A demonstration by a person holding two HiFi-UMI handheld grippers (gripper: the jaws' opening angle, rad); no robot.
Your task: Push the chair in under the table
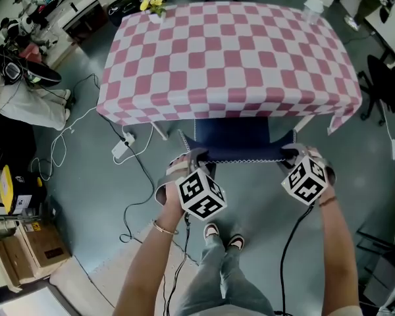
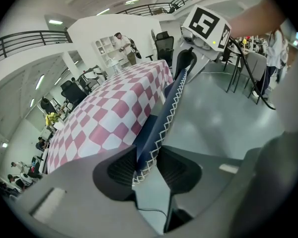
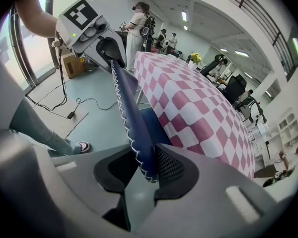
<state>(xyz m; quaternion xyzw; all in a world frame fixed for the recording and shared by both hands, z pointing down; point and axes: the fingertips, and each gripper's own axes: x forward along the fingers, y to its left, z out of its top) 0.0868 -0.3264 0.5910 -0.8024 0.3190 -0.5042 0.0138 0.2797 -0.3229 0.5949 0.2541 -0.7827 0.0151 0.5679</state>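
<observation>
A dark blue chair (image 1: 240, 143) with white zigzag stitching stands at the near edge of the table, whose pink-and-white checked cloth (image 1: 224, 58) hangs over the chair's seat. My left gripper (image 1: 187, 158) is shut on the left end of the chair's back. My right gripper (image 1: 296, 151) is shut on the right end. In the left gripper view the stitched back edge (image 2: 166, 113) runs between the pads of my left gripper (image 2: 146, 165) toward the right gripper's marker cube (image 2: 206, 26). In the right gripper view the same edge (image 3: 129, 113) sits between the pads of my right gripper (image 3: 146, 170).
Yellow flowers (image 1: 155, 6) and a clear bottle (image 1: 313, 8) stand at the table's far corners. A power strip (image 1: 122, 149) and cables lie on the floor at the left. Cardboard boxes (image 1: 26, 242) sit lower left, an office chair (image 1: 382, 84) at the right. The person's feet (image 1: 224, 236) stand behind the chair.
</observation>
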